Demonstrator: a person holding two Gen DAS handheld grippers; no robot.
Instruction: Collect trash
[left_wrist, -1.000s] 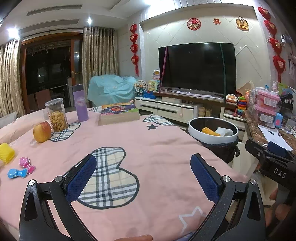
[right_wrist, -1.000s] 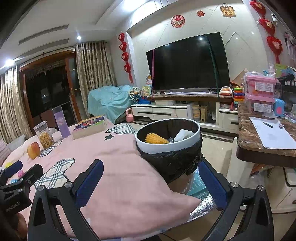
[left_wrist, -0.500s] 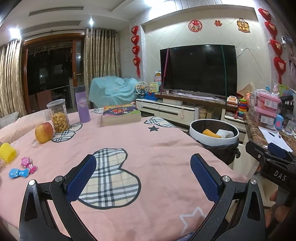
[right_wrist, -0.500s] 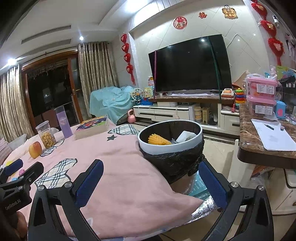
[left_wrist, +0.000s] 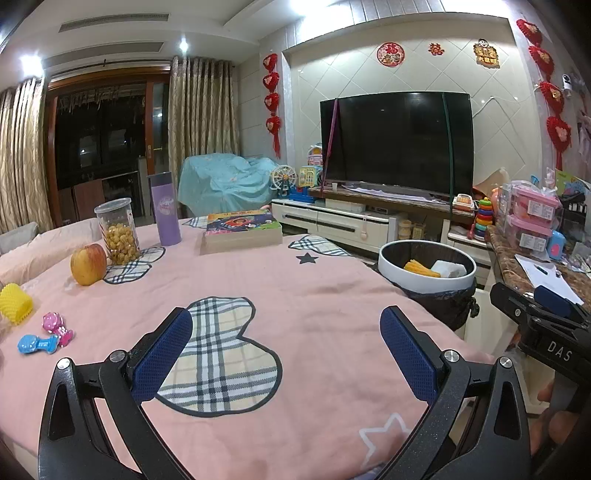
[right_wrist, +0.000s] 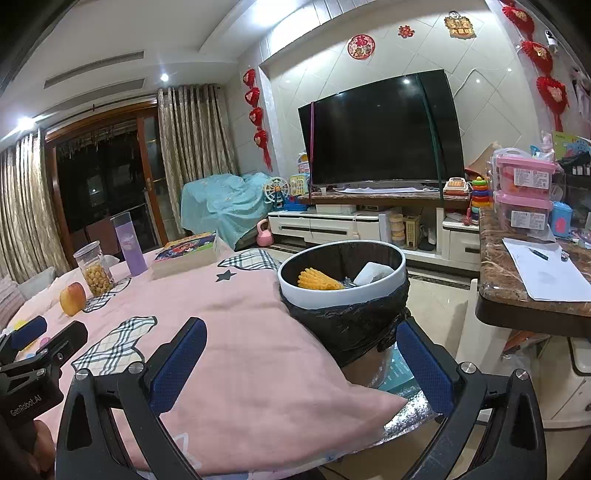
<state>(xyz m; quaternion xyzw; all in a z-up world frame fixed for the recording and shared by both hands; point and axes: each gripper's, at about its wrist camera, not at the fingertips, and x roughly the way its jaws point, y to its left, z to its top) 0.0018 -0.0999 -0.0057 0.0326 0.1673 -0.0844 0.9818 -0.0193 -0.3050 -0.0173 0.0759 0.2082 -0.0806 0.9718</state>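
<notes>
I read the surface (left_wrist: 325, 295) first: it fills the lower half of the left wrist frame, draped in a pink cloth with plaid heart patches. The trash bin (right_wrist: 341, 291), white-rimmed and lined with a black bag, stands at the surface's edge, centre-right in the right wrist frame and right of centre in the left one. Inside it I see a yellow ridged item (right_wrist: 317, 280) and a white crumpled piece (right_wrist: 371, 273) lying side by side.

My left hand-held gripper (left_wrist: 286, 354) hangs over the cloth at the bottom of its frame, fingers spread wide, nothing between them. My right hand-held gripper (right_wrist: 301, 363) is likewise spread wide and empty, bottom of its frame, the bin showing between its fingers further off.

At left centre of the left frame stand a book (left_wrist: 242, 229), a purple bottle (left_wrist: 165, 210), a jar of snacks (left_wrist: 117, 230) and an apple (left_wrist: 88, 264). At the far left edge lie a yellow ridged object (left_wrist: 14, 303) and small pink and blue toys (left_wrist: 46, 334).
</notes>
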